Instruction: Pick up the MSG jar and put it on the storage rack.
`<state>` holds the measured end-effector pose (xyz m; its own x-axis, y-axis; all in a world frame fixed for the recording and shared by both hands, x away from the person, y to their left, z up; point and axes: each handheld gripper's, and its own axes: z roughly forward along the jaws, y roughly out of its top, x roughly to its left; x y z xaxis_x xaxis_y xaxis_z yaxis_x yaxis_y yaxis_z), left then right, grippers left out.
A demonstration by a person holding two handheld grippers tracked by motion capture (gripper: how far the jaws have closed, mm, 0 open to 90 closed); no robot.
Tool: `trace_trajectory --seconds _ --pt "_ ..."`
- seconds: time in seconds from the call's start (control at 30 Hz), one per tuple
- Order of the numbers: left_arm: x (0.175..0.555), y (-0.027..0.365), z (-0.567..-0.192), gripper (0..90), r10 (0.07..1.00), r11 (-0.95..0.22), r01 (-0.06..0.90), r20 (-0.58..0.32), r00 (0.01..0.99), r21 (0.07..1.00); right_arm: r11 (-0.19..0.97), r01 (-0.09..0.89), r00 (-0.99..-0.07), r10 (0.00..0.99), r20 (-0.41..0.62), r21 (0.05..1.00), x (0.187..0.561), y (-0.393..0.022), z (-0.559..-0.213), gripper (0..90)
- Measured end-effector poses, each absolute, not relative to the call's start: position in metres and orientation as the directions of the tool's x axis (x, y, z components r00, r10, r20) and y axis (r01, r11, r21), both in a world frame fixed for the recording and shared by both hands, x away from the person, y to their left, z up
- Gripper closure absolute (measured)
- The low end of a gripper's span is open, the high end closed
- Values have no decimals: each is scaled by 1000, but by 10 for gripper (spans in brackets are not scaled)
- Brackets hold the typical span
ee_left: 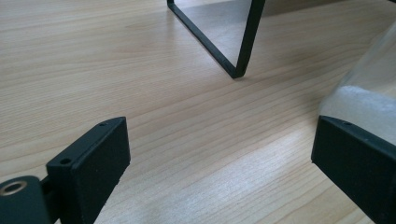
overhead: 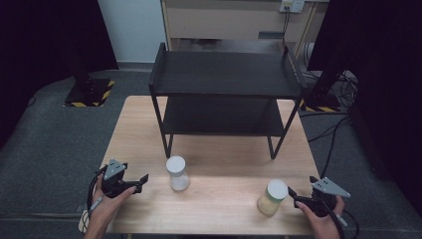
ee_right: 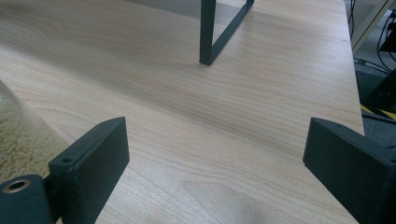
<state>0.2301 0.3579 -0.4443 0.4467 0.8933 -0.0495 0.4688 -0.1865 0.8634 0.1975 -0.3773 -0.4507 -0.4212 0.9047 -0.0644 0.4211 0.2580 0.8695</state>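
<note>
The left gripper (overhead: 141, 182) rests at the near left of the wooden table (overhead: 219, 199), its jaws spread with nothing between them; its own view has bare wood in the gap. Just to its right stands a white-lidded jar (overhead: 177, 173) of pale contents, whose side shows behind the right-hand jaw in the left gripper view (ee_left: 369, 93), probably not touching it. The right gripper (overhead: 294, 195) sits at the near right, jaws likewise spread and empty. Just left of it stands a jar of yellowish grains (overhead: 272, 197). Farther back, a black two-tier shelf (overhead: 224, 74) stands on the table.
</note>
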Motion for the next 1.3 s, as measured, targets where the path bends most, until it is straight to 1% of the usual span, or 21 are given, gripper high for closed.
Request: trace_trajectory --seconds 0.6,0.8,0.97,1.07,1.3 --pt "231 355 -445 33 877 -220 454 -29 479 864 266 411 -429 901 -73 872 201 -374 -453 75" --pt "232 361 -446 33 850 -234 424 -28 527 875 258 414 -418 906 -69 873 201 -375 -453 76" --pt "230 365 -446 33 816 -227 374 -34 578 899 255 415 -415 907 -68 873 201 -376 -453 75" --pt "231 366 -447 33 776 -239 331 -25 630 913 255 421 -415 908 -65 870 201 -376 -454 75" --pt "236 363 -446 32 695 -268 270 -9 719 925 254 421 -412 909 -66 871 201 -376 -453 76"
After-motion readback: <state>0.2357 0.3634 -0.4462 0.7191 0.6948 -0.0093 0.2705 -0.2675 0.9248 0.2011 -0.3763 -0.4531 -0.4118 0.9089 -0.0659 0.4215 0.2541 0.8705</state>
